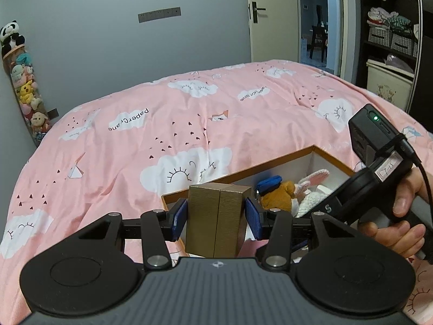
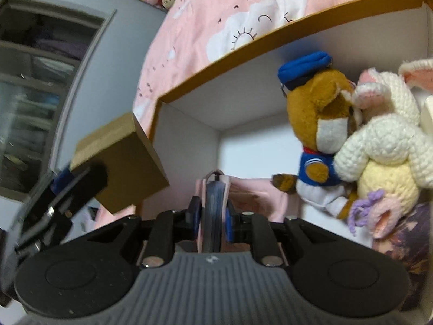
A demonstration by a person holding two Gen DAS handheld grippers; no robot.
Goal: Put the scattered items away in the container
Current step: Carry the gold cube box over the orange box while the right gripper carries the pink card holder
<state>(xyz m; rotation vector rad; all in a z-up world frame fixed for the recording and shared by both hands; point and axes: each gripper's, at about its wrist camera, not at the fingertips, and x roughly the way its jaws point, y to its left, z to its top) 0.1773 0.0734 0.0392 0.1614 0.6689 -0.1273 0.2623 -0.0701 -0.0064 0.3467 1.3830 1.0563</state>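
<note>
Gold-brown brushed box point(image 1: 219, 220) sits clamped between the left gripper point(image 1: 217, 218) pads, one blue pad on each side face, held upright just over the near corner of the container point(image 1: 243, 172). From the right wrist view the same box point(image 2: 121, 162) hangs outside the container's corner, not yet over the floor.

Container is a white-lined cardboard tray with orange-brown rim point(image 2: 270, 40), lying on the pink quilt point(image 1: 162, 113). Already inside: brown bear in blue cap point(image 2: 319, 124) and a white crocheted rabbit point(image 2: 384, 135), leaning together against the far side.

Right gripper point(image 2: 212, 220) is closed down on a thin dark-edged flat item in a pink sleeve point(image 2: 213, 203), low inside the container near the open floor. Can't tell exactly what it is; looks like a slim case or card holder.

Handling, my read:
- Box: rigid, likely light, smooth finish so somewhat slippery. Side-face grip is right; a centre seam suggests two halves, so squeeze across both, don't pry.
- Flat item: stiff, thin, edge grip fine; may tip over when let go.
- Plush: soft, won't be damaged if box lands against them.

Free floor space is at the near-left corner; box probably belongs there.
</note>
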